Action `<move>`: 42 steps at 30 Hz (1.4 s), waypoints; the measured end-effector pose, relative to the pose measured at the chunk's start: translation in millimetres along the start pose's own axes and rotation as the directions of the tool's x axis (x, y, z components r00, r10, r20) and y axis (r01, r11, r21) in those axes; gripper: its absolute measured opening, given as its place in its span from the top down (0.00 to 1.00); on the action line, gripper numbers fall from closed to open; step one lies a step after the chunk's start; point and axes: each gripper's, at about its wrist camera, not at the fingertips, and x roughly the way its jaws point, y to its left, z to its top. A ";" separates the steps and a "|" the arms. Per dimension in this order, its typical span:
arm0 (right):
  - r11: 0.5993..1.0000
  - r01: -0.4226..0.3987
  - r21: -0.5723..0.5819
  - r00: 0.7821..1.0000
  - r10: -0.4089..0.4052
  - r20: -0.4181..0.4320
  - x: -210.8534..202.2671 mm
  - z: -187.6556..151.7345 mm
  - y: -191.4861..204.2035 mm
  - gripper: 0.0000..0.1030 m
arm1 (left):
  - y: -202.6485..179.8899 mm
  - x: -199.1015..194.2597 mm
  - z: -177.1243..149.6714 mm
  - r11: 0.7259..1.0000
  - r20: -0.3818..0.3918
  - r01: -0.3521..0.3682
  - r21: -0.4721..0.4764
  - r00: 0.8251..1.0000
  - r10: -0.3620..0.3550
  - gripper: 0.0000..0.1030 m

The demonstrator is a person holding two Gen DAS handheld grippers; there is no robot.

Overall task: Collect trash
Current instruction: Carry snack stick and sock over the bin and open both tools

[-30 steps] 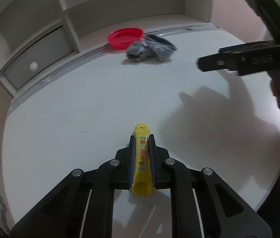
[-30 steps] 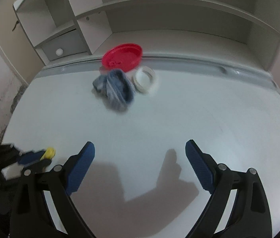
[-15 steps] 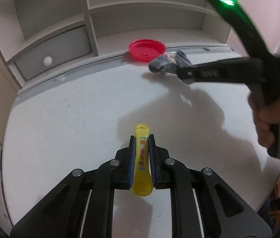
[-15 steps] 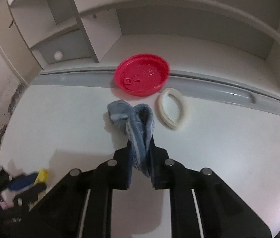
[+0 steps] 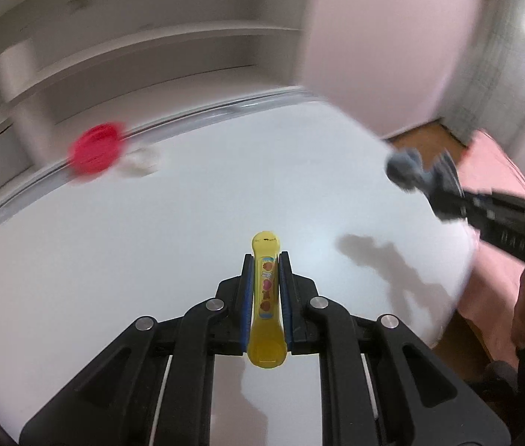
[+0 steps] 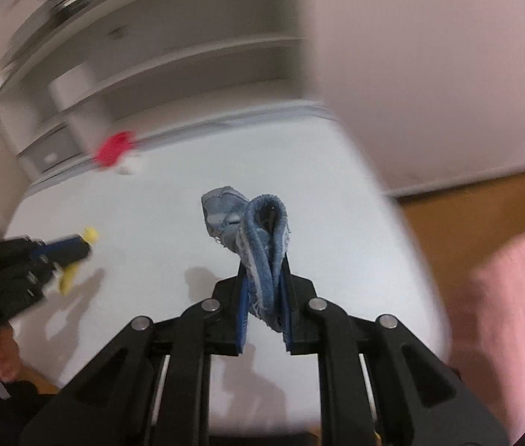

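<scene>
My left gripper point(image 5: 266, 260) is shut on a yellow plastic tube point(image 5: 265, 297) with a coloured label, held above the white table point(image 5: 151, 241). It also shows at the left of the right wrist view point(image 6: 73, 251). My right gripper point(image 6: 264, 267) is shut on a scrap of blue denim cloth point(image 6: 251, 230), lifted off the table. In the left wrist view the right gripper point(image 5: 444, 193) and the cloth point(image 5: 405, 171) hang over the table's right edge. A red lid point(image 5: 95, 148) and a white ring point(image 5: 139, 158) lie at the table's back.
White shelves with a drawer point(image 6: 50, 152) stand behind the table. A pale wall point(image 6: 430, 74) and wooden floor point(image 6: 485, 208) lie to the right. A pink surface point(image 6: 504, 297) sits below the table's right edge.
My right gripper has lifted the denim cloth off the table and carried it right, away from the red lid. Both views have swung to the right. The left gripper still holds the tube.
</scene>
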 end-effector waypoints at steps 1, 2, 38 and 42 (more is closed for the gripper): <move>0.998 0.030 0.046 1.000 -0.030 0.001 -8.6 -12.9 -25.2 0.86 | -15.9 4.6 4.0 0.999 0.000 0.028 0.018 1.000 -0.028 0.88; 0.994 0.059 0.090 0.998 -0.059 0.000 -16.2 -25.8 -48.9 0.86 | -36.7 10.1 7.5 0.997 -0.002 0.061 0.041 0.998 -0.061 0.88; 0.696 0.362 0.620 0.925 -0.188 -0.330 -9.7 -265.5 -328.5 0.86 | -400.1 241.5 -76.6 0.803 -0.409 0.472 0.364 0.856 -0.318 0.88; 0.688 0.361 0.629 0.925 -0.178 -0.337 -9.8 -265.0 -328.6 0.70 | -404.8 246.8 -77.0 0.801 -0.420 0.477 0.362 0.850 -0.317 0.88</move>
